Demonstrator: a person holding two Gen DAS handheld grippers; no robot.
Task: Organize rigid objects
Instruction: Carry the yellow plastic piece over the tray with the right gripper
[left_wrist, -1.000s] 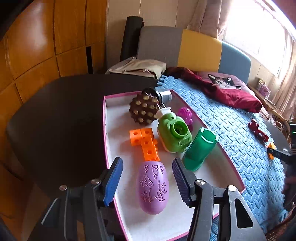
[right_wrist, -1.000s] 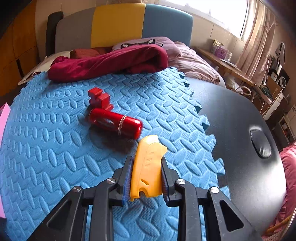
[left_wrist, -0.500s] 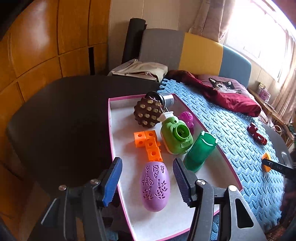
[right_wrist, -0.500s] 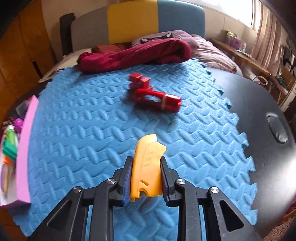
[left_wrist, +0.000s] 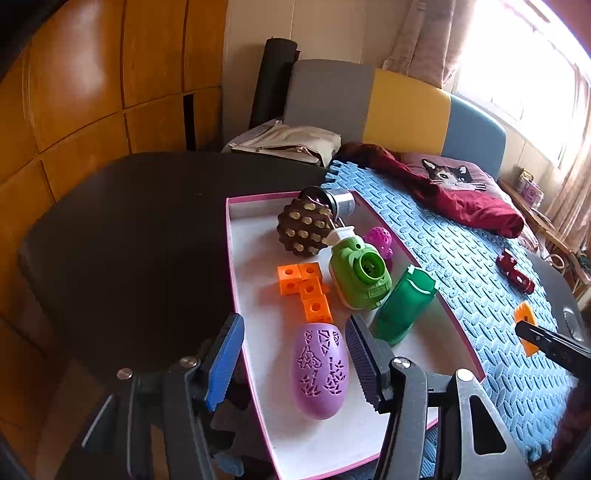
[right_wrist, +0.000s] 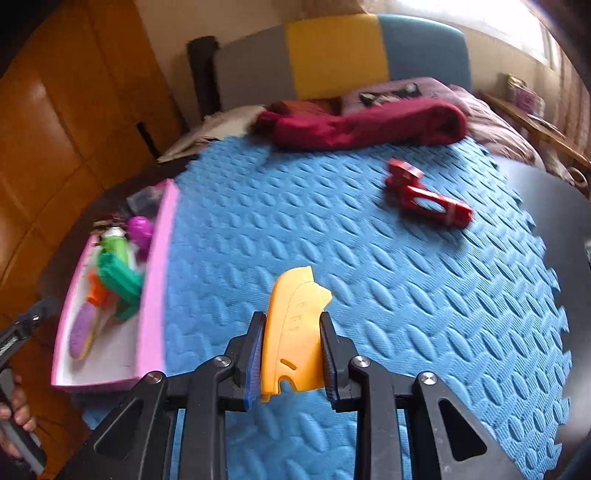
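Note:
My right gripper (right_wrist: 291, 347) is shut on a flat yellow plastic piece (right_wrist: 293, 325) and holds it above the blue foam mat (right_wrist: 332, 236); it also shows in the left wrist view (left_wrist: 524, 325). My left gripper (left_wrist: 293, 354) is open and empty, its jaws astride the near end of the pink-rimmed tray (left_wrist: 236, 280), just short of a purple egg-shaped shell (left_wrist: 320, 369). The tray (right_wrist: 151, 280) also holds an orange block piece (left_wrist: 306, 288), a green toy (left_wrist: 360, 273), a green cup (left_wrist: 404, 302) and a brown studded ball (left_wrist: 304, 229). A red toy (right_wrist: 428, 199) lies on the mat.
A dark red garment (right_wrist: 369, 122) lies along the mat's far edge. The mat and tray rest on a dark round table (left_wrist: 129, 236). A black disc (left_wrist: 574, 325) is set in the table to the right. A sofa (left_wrist: 369, 99) stands behind.
My right gripper has lifted and swung left with the yellow piece, bringing the tray into its view. My left gripper has drawn back a little and stays open.

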